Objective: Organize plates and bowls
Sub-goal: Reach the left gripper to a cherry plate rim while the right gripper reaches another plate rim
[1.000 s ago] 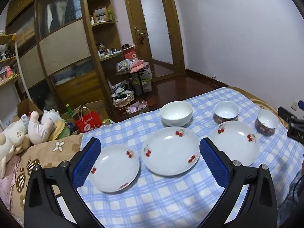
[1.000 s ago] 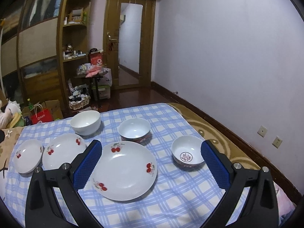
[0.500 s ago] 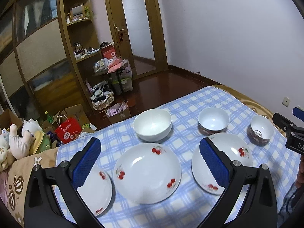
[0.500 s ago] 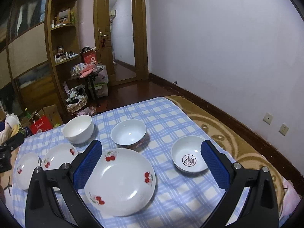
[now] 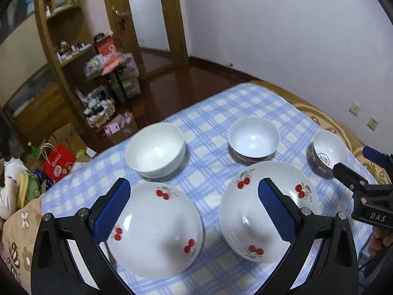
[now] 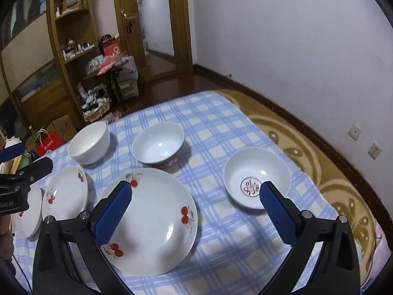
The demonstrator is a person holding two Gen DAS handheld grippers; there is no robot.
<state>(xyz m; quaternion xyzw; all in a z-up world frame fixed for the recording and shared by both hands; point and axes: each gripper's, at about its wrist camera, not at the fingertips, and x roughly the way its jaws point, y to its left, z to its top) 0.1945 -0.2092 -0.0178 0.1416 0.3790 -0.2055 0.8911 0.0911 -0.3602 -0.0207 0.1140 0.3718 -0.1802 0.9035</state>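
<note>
Three white plates with red cherries lie in a row on the blue checked cloth (image 6: 221,245): a large plate (image 6: 152,221), a middle plate (image 6: 65,194) and a small plate (image 6: 28,213). Behind them stand a plain white bowl (image 6: 89,142), a bowl with a dark outside (image 6: 158,145) and a small bowl with a red emblem (image 6: 256,174). My left gripper (image 5: 194,184) hangs open and empty above the gap between the middle plate (image 5: 157,231) and the large plate (image 5: 240,211). My right gripper (image 6: 195,186) is open and empty, above the large plate and the emblem bowl.
A brown patterned blanket (image 6: 319,162) borders the cloth on the right, below a white wall with sockets (image 6: 355,131). Beyond the far edge are dark wood floor, cluttered shelves (image 6: 73,49), a door and a red bag (image 5: 57,164). Plush toys (image 5: 9,191) lie at the left.
My left gripper swung right and closer; the small plate left its view, and the middle and large plates now sit under it. My right gripper came slightly lower and nearer the dishes.
</note>
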